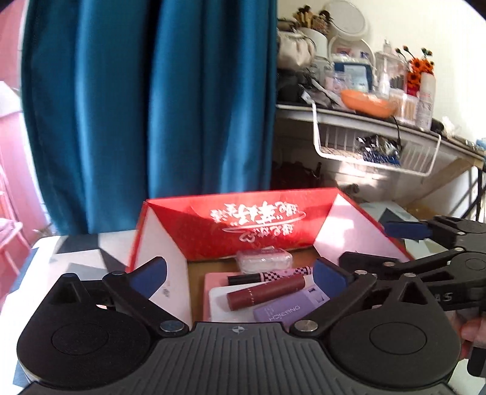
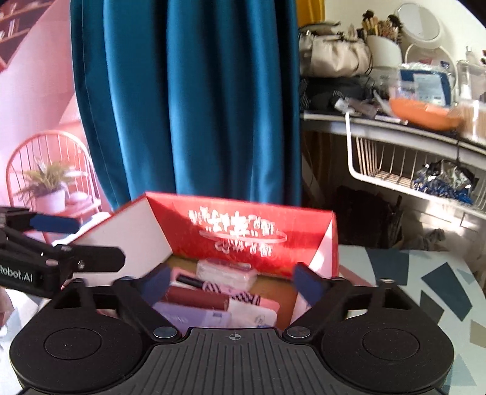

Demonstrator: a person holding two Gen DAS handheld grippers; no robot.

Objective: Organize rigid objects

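Left wrist view: the left tool (image 1: 240, 275) stands wide with nothing gripped, over the open red box (image 1: 243, 231) on the counter (image 1: 76, 252). Inside lie a maroon lipstick (image 1: 265, 291), a checkered tube (image 1: 270, 273), a lilac case (image 1: 288, 310) and a clear packet (image 1: 264, 258).

Right wrist view: the right tool (image 2: 232, 281) is likewise wide and empty, near the same box (image 2: 243, 231); the left tool (image 2: 60, 240) shows at far left.

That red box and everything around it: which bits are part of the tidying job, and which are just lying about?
Part of the job:
red box, flaps open
maroon lipstick tube
checkered tube
lilac box
clear-wrapped packet
left gripper and right gripper, jaws open

Just lying about:
blue curtain
orange bowl
wire basket
round mirror
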